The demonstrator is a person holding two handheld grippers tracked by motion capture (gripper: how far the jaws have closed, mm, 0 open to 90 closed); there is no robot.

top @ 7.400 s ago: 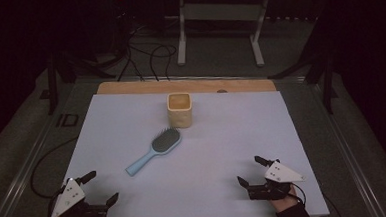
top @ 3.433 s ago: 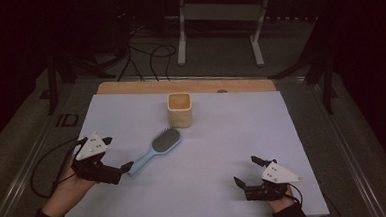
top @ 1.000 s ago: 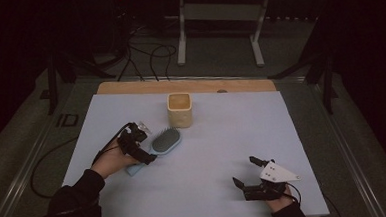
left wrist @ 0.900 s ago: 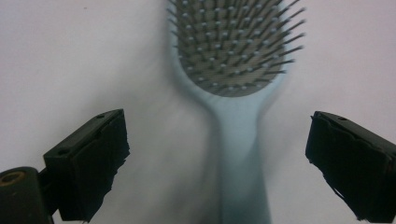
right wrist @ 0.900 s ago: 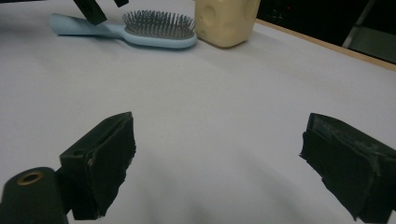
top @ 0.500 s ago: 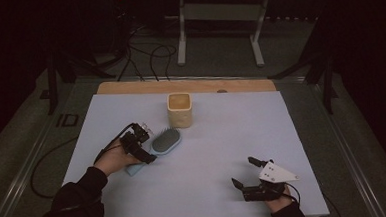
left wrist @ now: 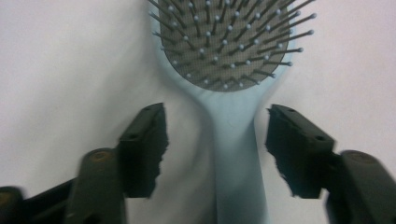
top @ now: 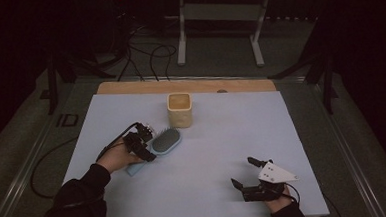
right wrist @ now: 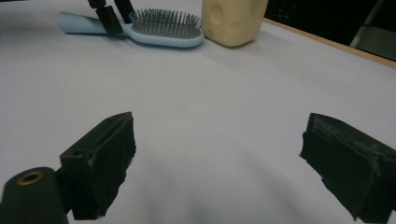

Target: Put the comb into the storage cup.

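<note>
A light blue hairbrush [top: 165, 140] lies bristles up on the white table cover, its handle pointing to the front left. My left gripper [top: 144, 148] straddles the handle where it meets the head. In the left gripper view the hairbrush [left wrist: 233, 46] runs up between the jaws of the left gripper [left wrist: 215, 135]. The jaws have just been closing, and a gap still shows on each side of the handle. My right gripper [top: 243, 172] rests open near the front right of the table, nothing between its jaws [right wrist: 219, 140]. The right gripper view shows the hairbrush [right wrist: 159, 28] far off.
A cream, dimpled cup [top: 180, 109] stands upright just behind the brush head, also in the right gripper view as the cup [right wrist: 233, 21]. The white cover [top: 242, 126] ends at a wooden strip [top: 180, 85] at the back. Cables and a stand's legs lie on the floor beyond.
The left hand has come from the front left corner up to the brush's handle and has barely shifted in the last second. The right gripper has kept its place.
</note>
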